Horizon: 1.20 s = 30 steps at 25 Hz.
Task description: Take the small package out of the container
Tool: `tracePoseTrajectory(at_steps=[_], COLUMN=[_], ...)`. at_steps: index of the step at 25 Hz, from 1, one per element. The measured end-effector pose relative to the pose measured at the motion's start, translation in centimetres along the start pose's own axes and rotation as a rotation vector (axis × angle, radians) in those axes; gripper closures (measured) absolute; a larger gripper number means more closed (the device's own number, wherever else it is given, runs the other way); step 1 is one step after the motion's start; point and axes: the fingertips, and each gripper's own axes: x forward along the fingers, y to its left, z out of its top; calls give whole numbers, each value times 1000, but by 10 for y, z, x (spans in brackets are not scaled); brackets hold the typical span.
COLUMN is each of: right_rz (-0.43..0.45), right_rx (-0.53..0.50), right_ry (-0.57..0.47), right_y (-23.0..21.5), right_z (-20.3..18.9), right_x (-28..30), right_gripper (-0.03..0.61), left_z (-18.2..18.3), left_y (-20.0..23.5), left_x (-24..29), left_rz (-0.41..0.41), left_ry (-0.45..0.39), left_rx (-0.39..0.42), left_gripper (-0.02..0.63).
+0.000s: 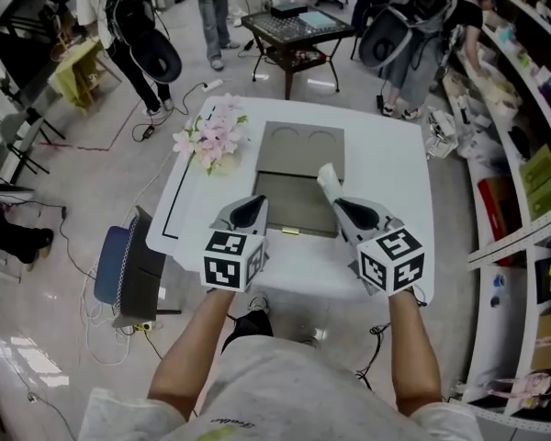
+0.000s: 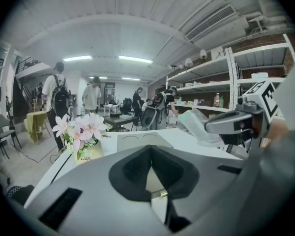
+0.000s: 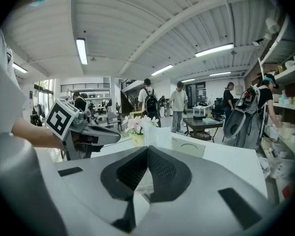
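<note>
With right gripper [image 1: 336, 200], pinched small package [image 1: 328, 180] above container [image 1: 294, 200]

Clamped those jaws together on the package's lower end and held it off the white table [image 1: 395, 177], over the right edge of the open grey container. Held left gripper [image 1: 253, 208] beside it, jaws closed on nothing, above the container's near left corner. Saw pink flowers [image 1: 216, 138] standing at the table's far left
</note>
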Motion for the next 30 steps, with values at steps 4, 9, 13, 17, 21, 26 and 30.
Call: tracePoseTrajectory(at_steps=[4, 9, 13, 17, 21, 26, 30], right_rz=[-5, -66, -98, -105, -120, -122, -123], right_rx=[57, 88, 112, 119, 131, 137, 139], right_ry=[-65, -110, -113, -116, -113, -112, -110], right_y=[1, -5, -8, -9, -14, -14, -13], right_z=[4, 3, -4, -8, -12, -15, -17], right_x=[-22, -43, -52, -57, -64, -65, -64], right_gripper=[572, 572, 572, 572, 572, 572, 572], left_z=[-3, -9, -10, -8, -8, -8, -9], left_y=[-9, -17, -22, -22, -25, -27, -27], left_x=[-13, -24, -31, -36, -37, -36, -36], left_rz=[25, 49, 57, 66, 67, 61, 57], left_ry=[-12, -5, -15, -27, -24, -21, -20], left_rx=[1, 7, 2, -6, -9, -11, -9], left_gripper=[609, 609, 609, 609, 609, 609, 609])
